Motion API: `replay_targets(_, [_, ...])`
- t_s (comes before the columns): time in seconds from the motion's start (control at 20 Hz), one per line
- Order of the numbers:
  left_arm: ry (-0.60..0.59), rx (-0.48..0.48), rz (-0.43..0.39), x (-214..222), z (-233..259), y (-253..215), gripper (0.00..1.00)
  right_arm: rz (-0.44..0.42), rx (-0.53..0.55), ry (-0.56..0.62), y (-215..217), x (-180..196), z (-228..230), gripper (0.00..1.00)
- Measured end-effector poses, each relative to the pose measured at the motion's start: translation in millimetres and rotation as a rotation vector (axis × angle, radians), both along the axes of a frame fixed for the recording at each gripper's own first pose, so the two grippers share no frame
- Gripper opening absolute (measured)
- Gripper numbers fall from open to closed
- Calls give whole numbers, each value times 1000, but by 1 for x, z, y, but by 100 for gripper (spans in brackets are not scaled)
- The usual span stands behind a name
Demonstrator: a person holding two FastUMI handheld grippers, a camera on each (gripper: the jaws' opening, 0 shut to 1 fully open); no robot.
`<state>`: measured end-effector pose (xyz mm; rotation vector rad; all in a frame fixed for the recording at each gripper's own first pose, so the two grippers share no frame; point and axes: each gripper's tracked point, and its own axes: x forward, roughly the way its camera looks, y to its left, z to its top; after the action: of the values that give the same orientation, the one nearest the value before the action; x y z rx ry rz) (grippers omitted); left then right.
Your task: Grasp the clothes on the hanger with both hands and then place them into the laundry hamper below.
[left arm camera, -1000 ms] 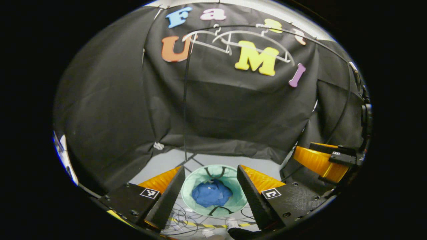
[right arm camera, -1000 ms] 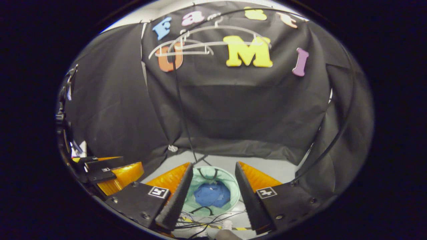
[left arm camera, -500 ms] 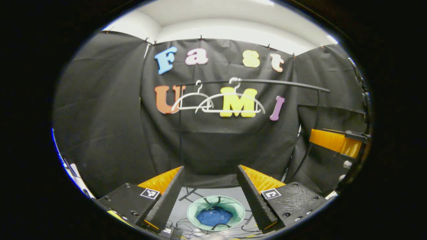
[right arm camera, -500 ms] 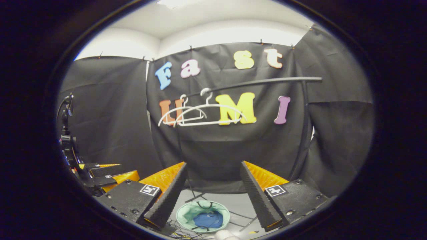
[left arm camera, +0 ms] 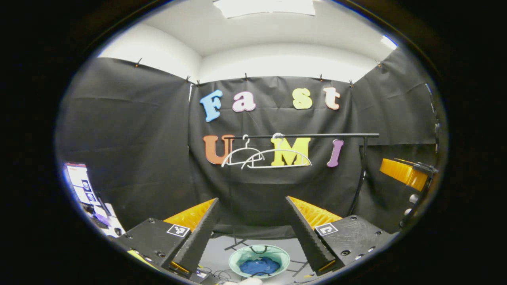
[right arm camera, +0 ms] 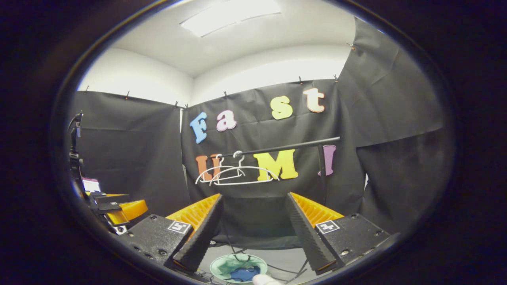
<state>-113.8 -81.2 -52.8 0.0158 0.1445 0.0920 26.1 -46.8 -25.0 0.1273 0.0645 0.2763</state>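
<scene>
The blue clothes [left arm camera: 259,265] lie bunched inside the pale green laundry hamper [left arm camera: 237,259] on the floor, below two bare white hangers [left arm camera: 265,158] that hang on a black rail [left arm camera: 317,135]. The left hand-held gripper [left arm camera: 251,233] is raised and aimed level at the back wall with its fingers spread wide and holding nothing, and the right hand-held gripper [right arm camera: 251,233] is posed the same way, also spread and bare. In the right gripper view the hamper [right arm camera: 222,266] is cut off at the lower edge, and the clothes [right arm camera: 243,274] there are only a small blue patch.
</scene>
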Motion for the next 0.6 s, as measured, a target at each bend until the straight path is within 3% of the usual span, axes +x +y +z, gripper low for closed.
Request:
replay_targets(0.45, [-23, 49, 20, -35, 15, 14, 100, -62, -56, 29, -3, 2, -4, 99])
replay_targets(0.6, [-27, 28, -10, -34, 18, 13, 100, -67, -55, 21, 0, 0, 0, 99])
